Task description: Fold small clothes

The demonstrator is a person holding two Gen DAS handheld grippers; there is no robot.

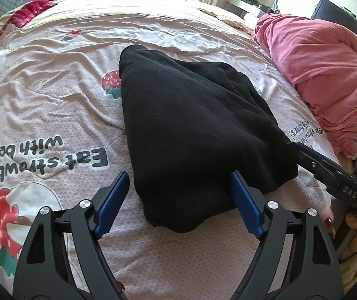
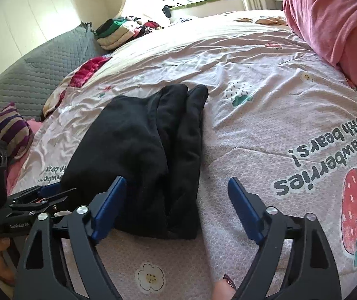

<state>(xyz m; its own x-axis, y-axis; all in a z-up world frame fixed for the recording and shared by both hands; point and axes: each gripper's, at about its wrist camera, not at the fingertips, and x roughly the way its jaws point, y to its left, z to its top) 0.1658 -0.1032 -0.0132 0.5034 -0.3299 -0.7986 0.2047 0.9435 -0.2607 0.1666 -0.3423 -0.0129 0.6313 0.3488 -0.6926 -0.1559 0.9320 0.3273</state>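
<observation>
Black garment (image 1: 193, 130) on pink bedsheet (image 1: 53, 95) (strawberry print).

black garment (image 1: 193, 130) | folded lengthwise, layered | lying flat on bedspread

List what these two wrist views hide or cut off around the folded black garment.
- Folded black garment: what kind it is stays hidden by its folds, both views.
- Stack of folded clothes: too small to tell apart, right wrist.
- Pink bedding roll: cut by edge, left wrist.
</observation>
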